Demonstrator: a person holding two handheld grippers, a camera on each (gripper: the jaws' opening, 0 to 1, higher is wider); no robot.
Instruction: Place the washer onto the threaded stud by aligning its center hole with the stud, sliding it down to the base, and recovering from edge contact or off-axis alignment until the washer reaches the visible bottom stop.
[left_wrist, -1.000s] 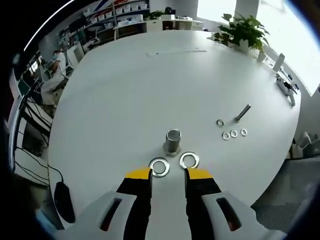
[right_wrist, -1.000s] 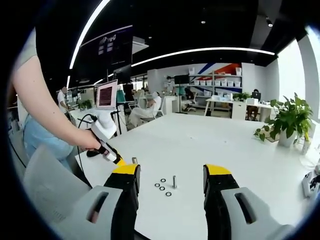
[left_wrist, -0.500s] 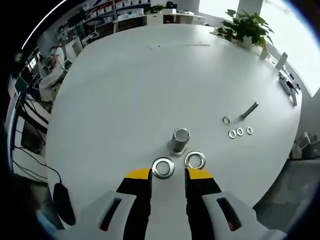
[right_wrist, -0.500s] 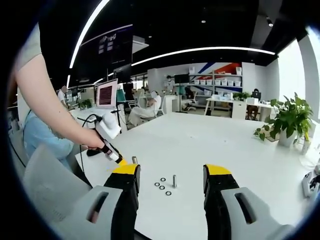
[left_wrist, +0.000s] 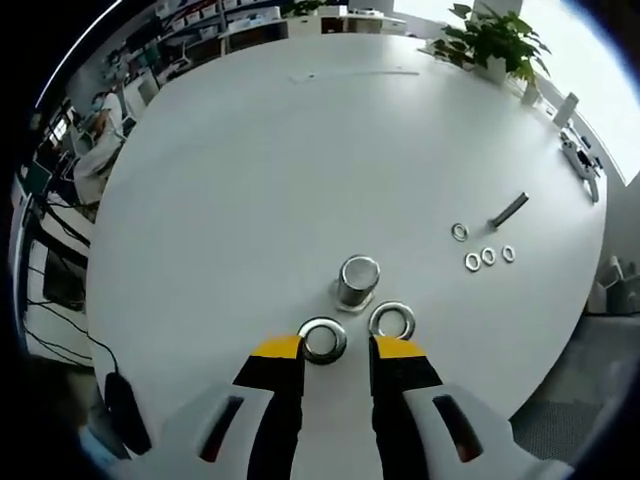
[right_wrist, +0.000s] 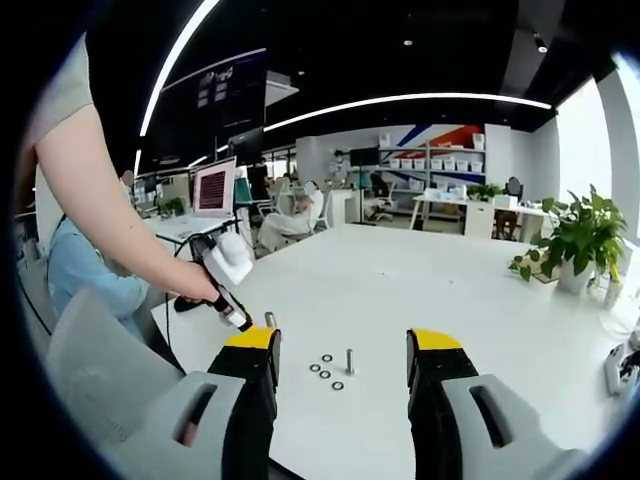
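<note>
Two large washers lie flat on the white table (left_wrist: 250, 180), just ahead of the left gripper (left_wrist: 336, 348). The left washer (left_wrist: 322, 338) sits right at the gap between its yellow-tipped jaws, partly tucked between the tips; whether they touch it cannot be told. The right washer (left_wrist: 391, 321) lies just beside it, ahead of the right jaw tip. The jaws stand narrowly apart, with nothing held.

Just beyond the two washers stands a short metal cylinder (left_wrist: 357, 282), upright, seen from above with a hollow-looking top — whether it carries a thread cannot be told. It is close to both washers, seemingly not touching either.

Farther right, well apart from these, four small washers (left_wrist: 488, 255) lie loose in a cluster near a slim dark-grey bolt (left_wrist: 508, 210) lying on its side.

In the right gripper view the right gripper (right_wrist: 343, 348) hangs above the near table edge, jaws wide and empty. Between them the bolt stands out with the small washers beside it. At left, a person's hand (right_wrist: 195, 288) grips the left gripper's handle over the table.

A potted plant (right_wrist: 577, 240) stands at the far right.
</note>
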